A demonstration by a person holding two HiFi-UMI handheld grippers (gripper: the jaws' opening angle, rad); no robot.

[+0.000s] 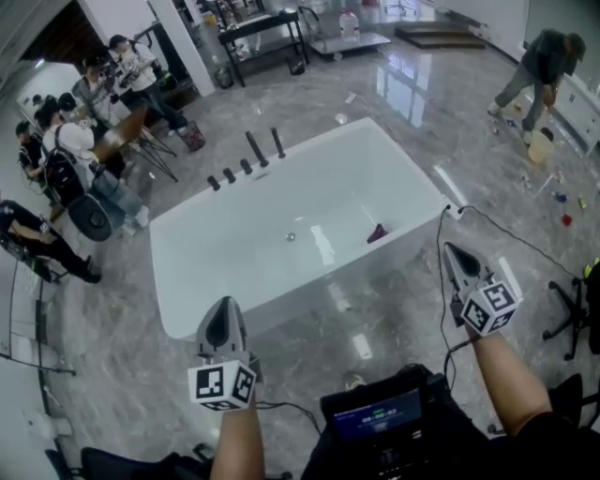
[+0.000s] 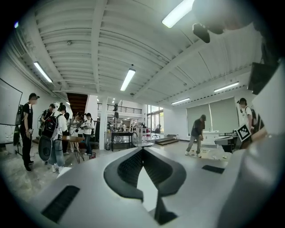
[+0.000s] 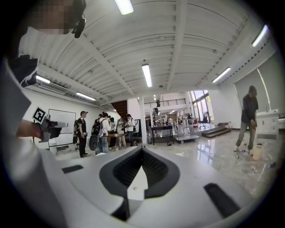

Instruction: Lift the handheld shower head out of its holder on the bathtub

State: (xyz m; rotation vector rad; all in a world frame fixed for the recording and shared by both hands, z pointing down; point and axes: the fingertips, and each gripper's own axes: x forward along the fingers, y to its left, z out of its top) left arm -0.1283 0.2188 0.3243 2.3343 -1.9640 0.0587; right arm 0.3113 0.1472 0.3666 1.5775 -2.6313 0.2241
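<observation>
The left tongs (image 1: 223,307) and right tongs (image 1: 453,253) are shut and empty; the slim handheld shower head (image 1: 277,142), upright on the bathtub (image 1: 161,272)'s far rim, looks rigid and probably slick, best gripped mid-shaft.

A group of people (image 1: 89,98) stands at ten o'clock, a black table (image 1: 260,24) at twelve, a bending person (image 1: 542,64) at two.

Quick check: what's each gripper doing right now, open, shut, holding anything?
Left gripper: shut, nothing held.
Right gripper: shut, nothing held.
</observation>
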